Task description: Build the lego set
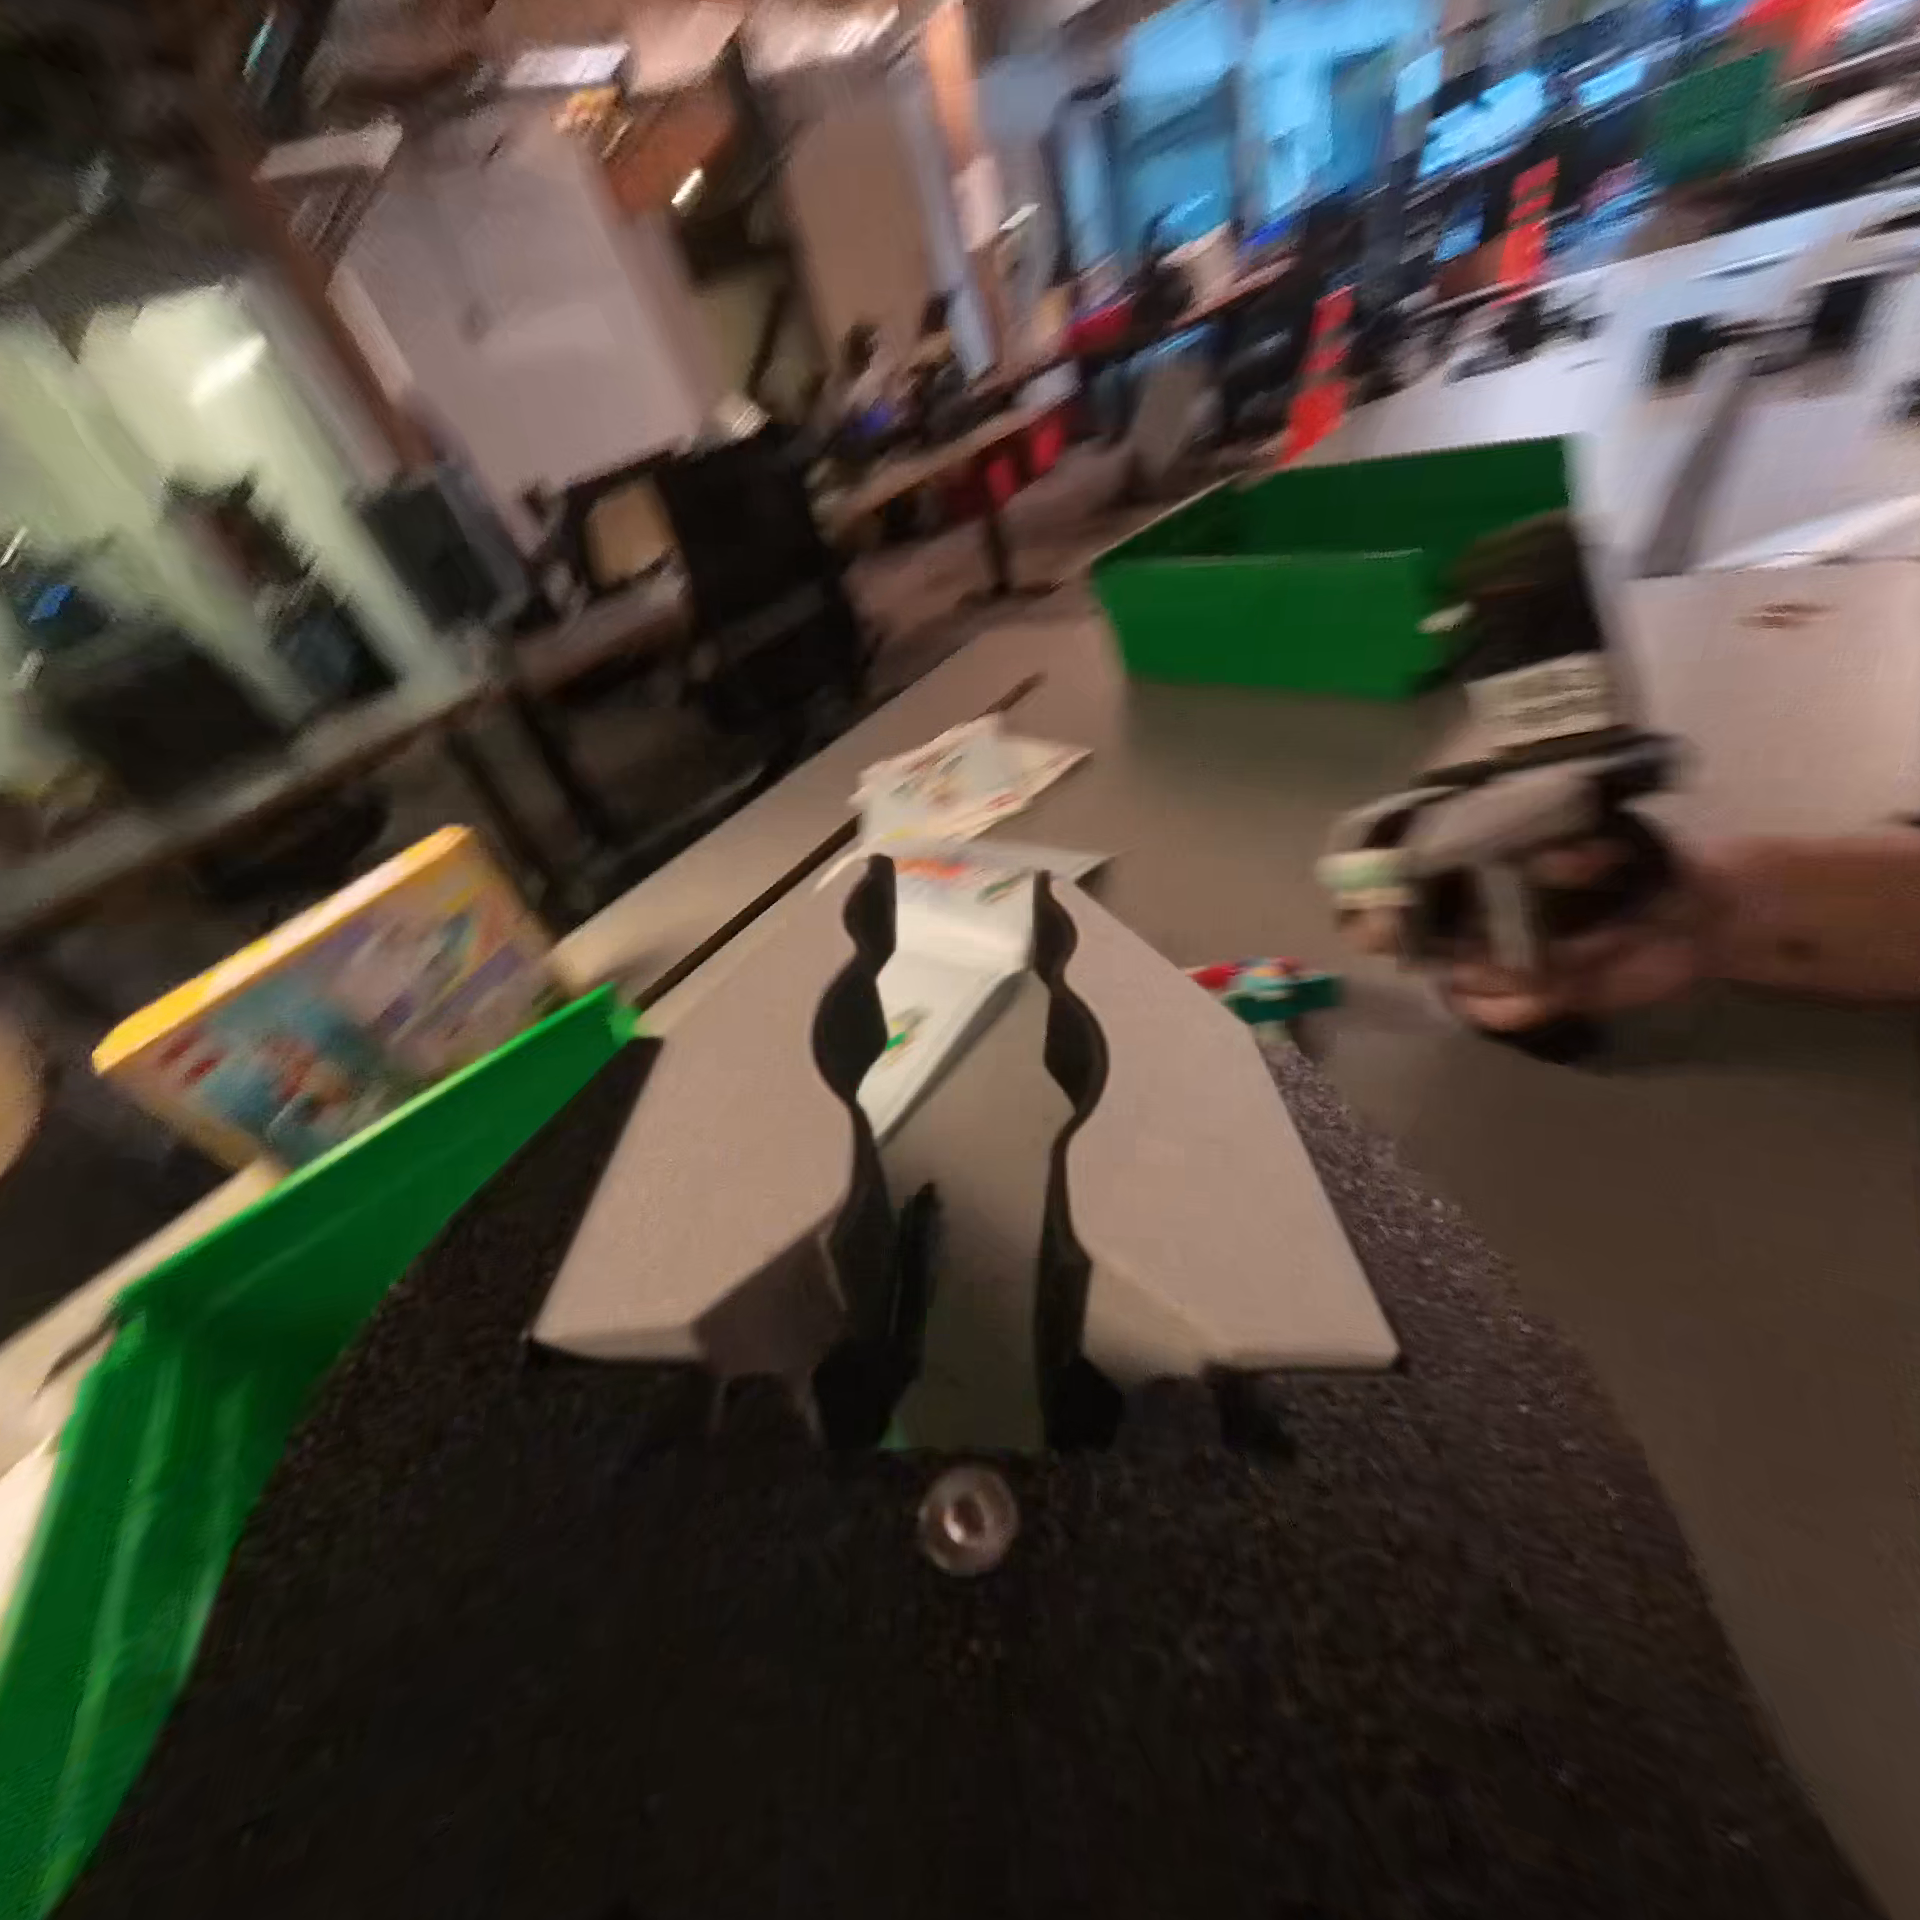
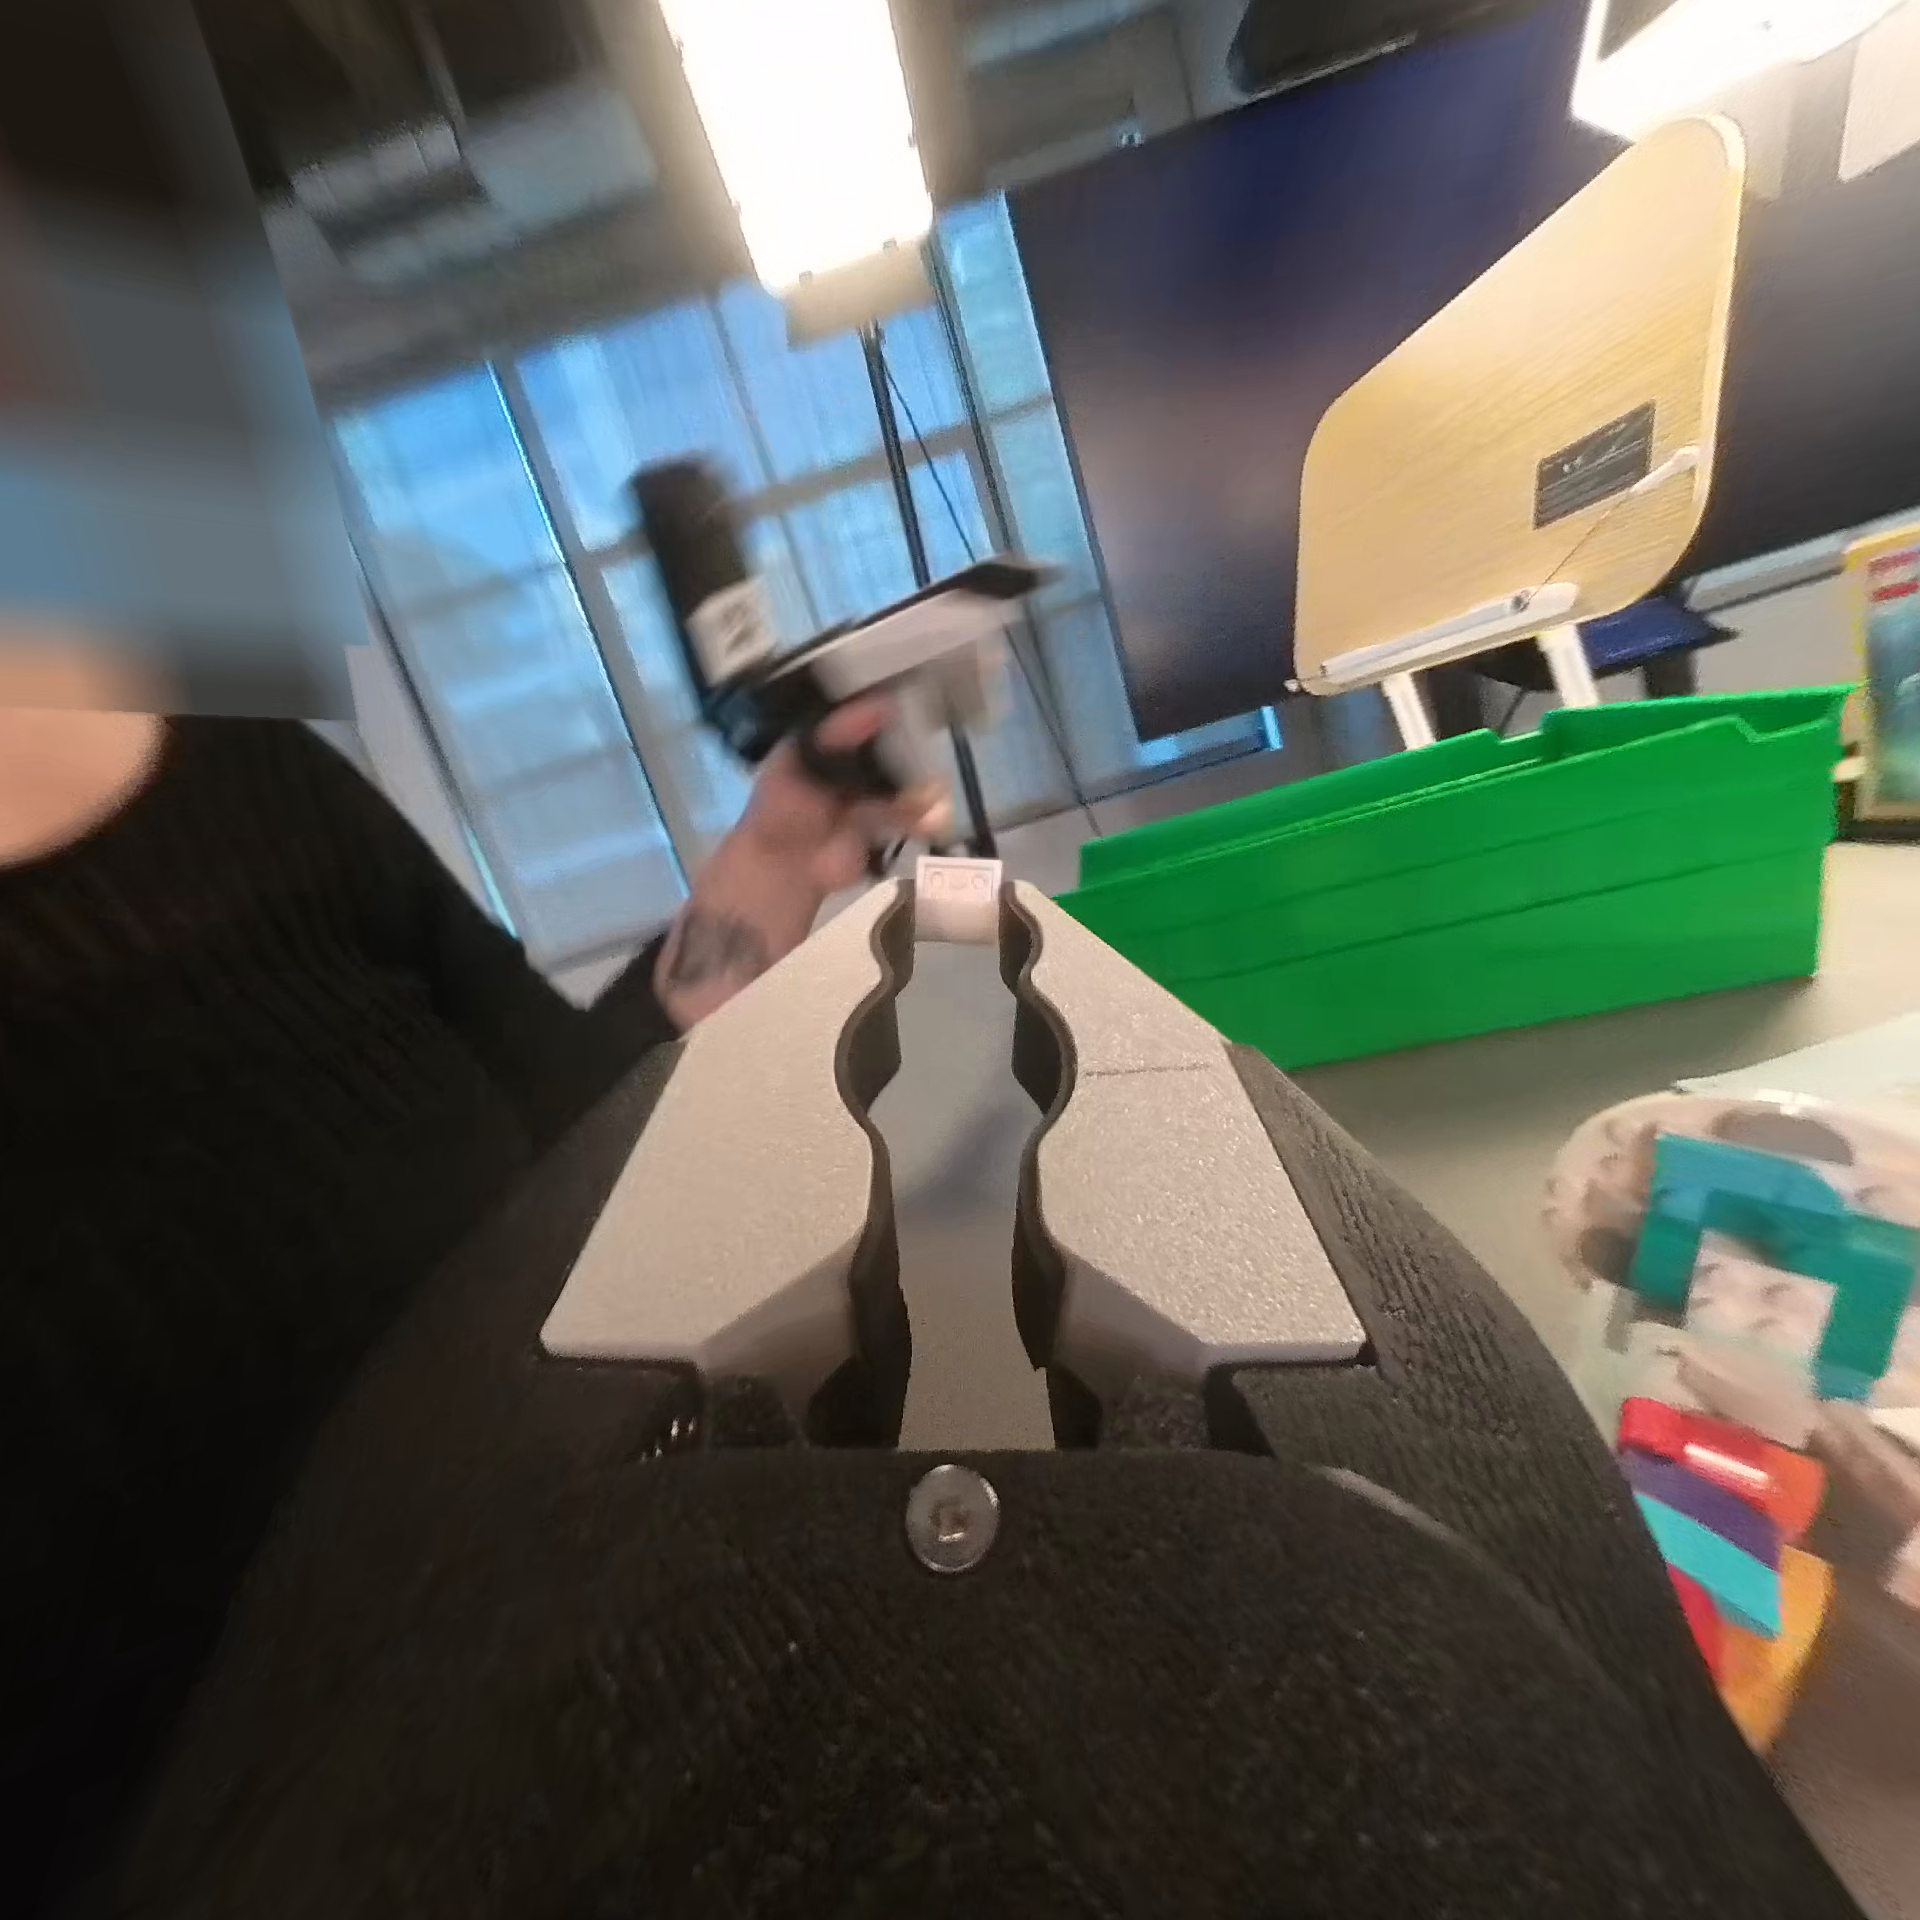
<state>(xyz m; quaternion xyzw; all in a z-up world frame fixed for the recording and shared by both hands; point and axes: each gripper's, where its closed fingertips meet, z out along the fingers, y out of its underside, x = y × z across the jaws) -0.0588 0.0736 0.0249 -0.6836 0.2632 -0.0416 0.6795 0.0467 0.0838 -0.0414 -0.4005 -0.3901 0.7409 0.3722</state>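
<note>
- White brick [image 2: 957,906] pinched at the very tips of my right gripper [image 2: 956,914]; both pads press its sides, hollow underside faces the camera.
- Landmark: green bin [image 2: 1455,914] on the grey table [image 2: 1455,1101]. Brick and right gripper sit left of the bin, raised off the table.
- My left hand [image 2: 800,831] with its gripper is behind the brick, further left of the bin, blurred.
- Left gripper [image 1: 961,904] spread, nothing clamped; printed paper sheets [image 1: 966,779] lie on the table beyond and below the tips, pads apart from them.
- Second green bin wall [image 1: 312,1247] at the left of the left gripper; a yellow-edged picture box [image 1: 322,997] just beyond it.
- Small pile of coloured bricks [image 1: 1262,982] on the table right of the left gripper, near side of the far green bin [image 1: 1299,613].
- Teal and multicoloured brick build [image 2: 1745,1351] to the near right of the bin, probably resting on a clear bag, too blurred to be sure.
- Tilted wooden chair [image 2: 1507,416] behind the bin.
</note>
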